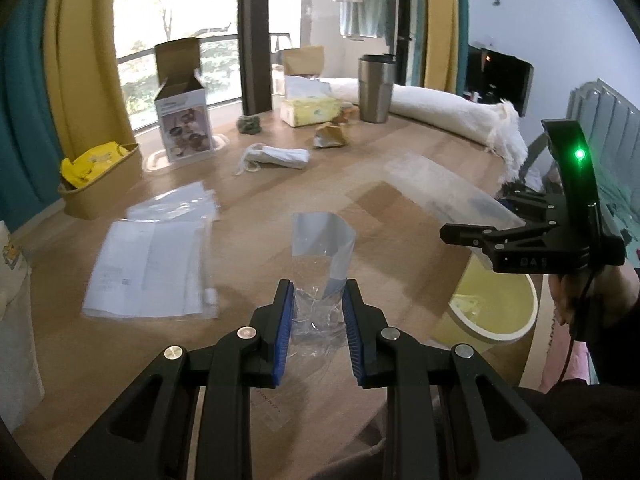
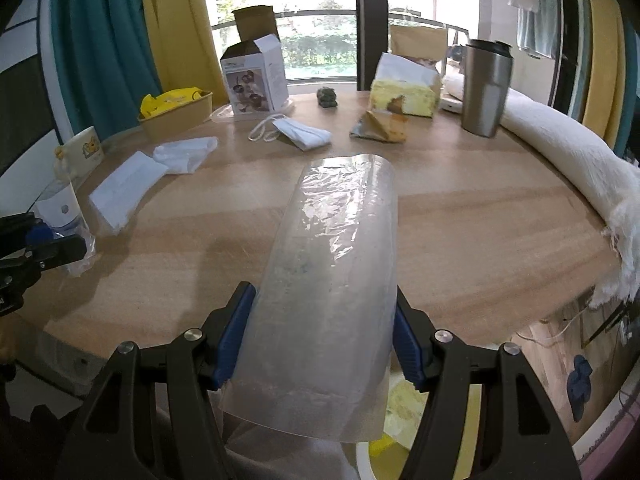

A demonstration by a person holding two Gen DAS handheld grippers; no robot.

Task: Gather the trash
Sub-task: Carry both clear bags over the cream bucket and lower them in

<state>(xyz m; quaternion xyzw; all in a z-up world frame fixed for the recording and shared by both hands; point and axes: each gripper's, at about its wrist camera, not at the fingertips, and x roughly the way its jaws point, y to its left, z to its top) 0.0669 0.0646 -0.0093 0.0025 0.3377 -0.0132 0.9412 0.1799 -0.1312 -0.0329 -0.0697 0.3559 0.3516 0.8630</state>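
crumpled clear plastic wrapper [image 1: 318,312] sat clamped in the left tongs [image 1: 318,300] above the wooden bench [image 1: 360,168]; the right tongs [image 2: 324,320] gripped a curved transparent plastic sheet [image 2: 336,248] over the bench edge.

The left gripper [image 1: 319,298] reaches forward, level and low, its blue-padded fingers [image 1: 285,328] drawn close together and clamped from both sides. The right gripper [image 2: 325,320] stands off to the left one's right, its own blue-padded fingers [image 2: 236,332] set wider apart and pressed inward against what lies between them. In the left wrist view, the right gripper [image 1: 464,236] points across toward the left, a bare hand [image 1: 568,300] clasping its handle from below.
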